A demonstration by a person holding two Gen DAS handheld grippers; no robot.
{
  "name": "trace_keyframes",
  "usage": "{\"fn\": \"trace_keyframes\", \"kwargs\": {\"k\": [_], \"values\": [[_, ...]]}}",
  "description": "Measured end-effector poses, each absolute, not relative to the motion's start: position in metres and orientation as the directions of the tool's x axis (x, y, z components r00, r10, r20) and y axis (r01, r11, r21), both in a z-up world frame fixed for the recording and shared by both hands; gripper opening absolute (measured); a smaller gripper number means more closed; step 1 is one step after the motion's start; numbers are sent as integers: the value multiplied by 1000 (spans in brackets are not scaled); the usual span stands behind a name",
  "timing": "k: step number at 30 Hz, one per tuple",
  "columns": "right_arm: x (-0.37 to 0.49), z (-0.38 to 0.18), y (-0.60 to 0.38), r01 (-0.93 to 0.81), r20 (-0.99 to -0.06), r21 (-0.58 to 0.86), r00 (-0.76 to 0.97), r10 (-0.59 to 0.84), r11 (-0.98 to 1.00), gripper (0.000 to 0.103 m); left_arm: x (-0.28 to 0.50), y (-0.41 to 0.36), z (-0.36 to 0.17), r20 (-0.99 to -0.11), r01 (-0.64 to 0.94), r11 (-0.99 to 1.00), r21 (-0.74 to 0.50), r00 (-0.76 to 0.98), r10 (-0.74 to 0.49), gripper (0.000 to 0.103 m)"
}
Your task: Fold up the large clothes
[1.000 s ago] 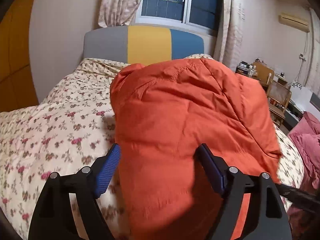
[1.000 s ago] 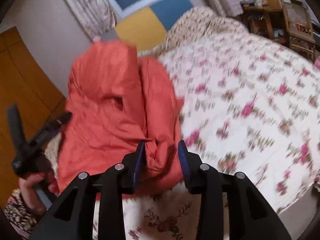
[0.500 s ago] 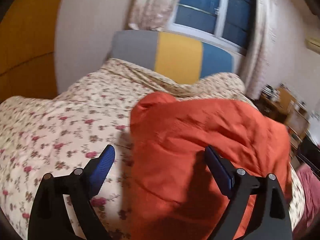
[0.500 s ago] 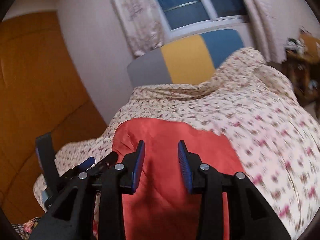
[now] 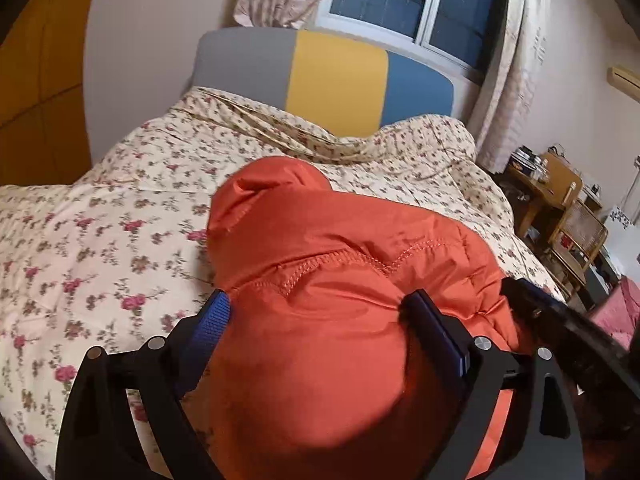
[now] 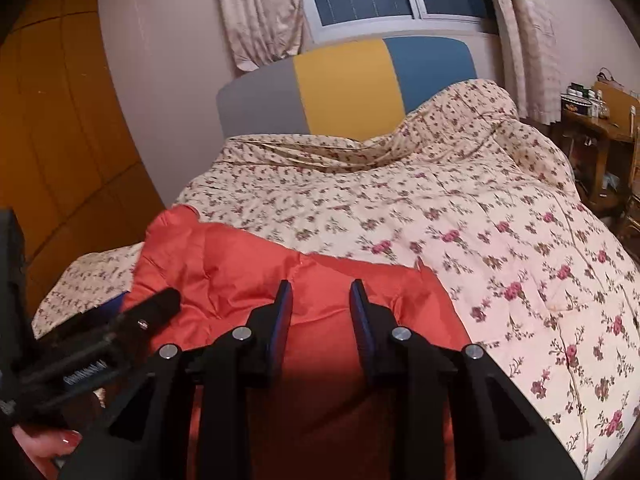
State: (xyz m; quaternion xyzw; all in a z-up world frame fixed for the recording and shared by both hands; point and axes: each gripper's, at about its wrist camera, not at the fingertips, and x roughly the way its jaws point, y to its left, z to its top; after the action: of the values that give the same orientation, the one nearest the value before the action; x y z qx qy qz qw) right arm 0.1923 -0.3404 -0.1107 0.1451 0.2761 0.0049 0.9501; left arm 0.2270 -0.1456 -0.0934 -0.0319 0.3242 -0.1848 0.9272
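Note:
An orange padded jacket (image 5: 340,260) lies in a puffy heap on the floral quilt (image 5: 100,240) at the near side of the bed. My left gripper (image 5: 316,308) is open wide, its blue pads (image 5: 216,320) on either side of the jacket's bulging near edge without pinching it. In the right wrist view the jacket (image 6: 240,264) spreads flatter. My right gripper (image 6: 320,296) hovers over it with a narrow gap, its jaws closing, and no fabric is caught between them. One left gripper finger (image 6: 160,302) shows at the lower left, held by a hand (image 6: 40,448).
The quilt (image 6: 480,220) covers the whole bed up to a grey, yellow and blue headboard (image 5: 336,76). A wooden desk (image 5: 536,184) and chair (image 5: 576,236) stand to the right. An orange wardrobe (image 6: 60,120) lines the left wall. Pink cloth (image 5: 616,308) lies at the right.
The jacket has come down from a raised, bunched hold onto the bed. My right gripper let go of the bunch and swung over the jacket. My left jaws have widened.

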Motion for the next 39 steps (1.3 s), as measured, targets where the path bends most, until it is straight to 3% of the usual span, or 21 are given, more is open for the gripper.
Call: {"fn": "trace_keyframes", "kwargs": {"k": [10, 28, 39], "values": [[194, -127, -350, 103, -541, 290, 838, 74, 951, 28, 232, -165, -102, -622, 344, 929, -137, 700, -351, 99], [228, -176, -382, 191, -621, 398, 776, 110, 897, 28, 260, -193, -135, -674, 336, 936, -103, 669, -315, 100], [227, -190, -388, 177, -591, 450, 794, 144, 875, 30, 260, -196, -140, -671, 326, 943, -65, 685, -283, 100]]}}
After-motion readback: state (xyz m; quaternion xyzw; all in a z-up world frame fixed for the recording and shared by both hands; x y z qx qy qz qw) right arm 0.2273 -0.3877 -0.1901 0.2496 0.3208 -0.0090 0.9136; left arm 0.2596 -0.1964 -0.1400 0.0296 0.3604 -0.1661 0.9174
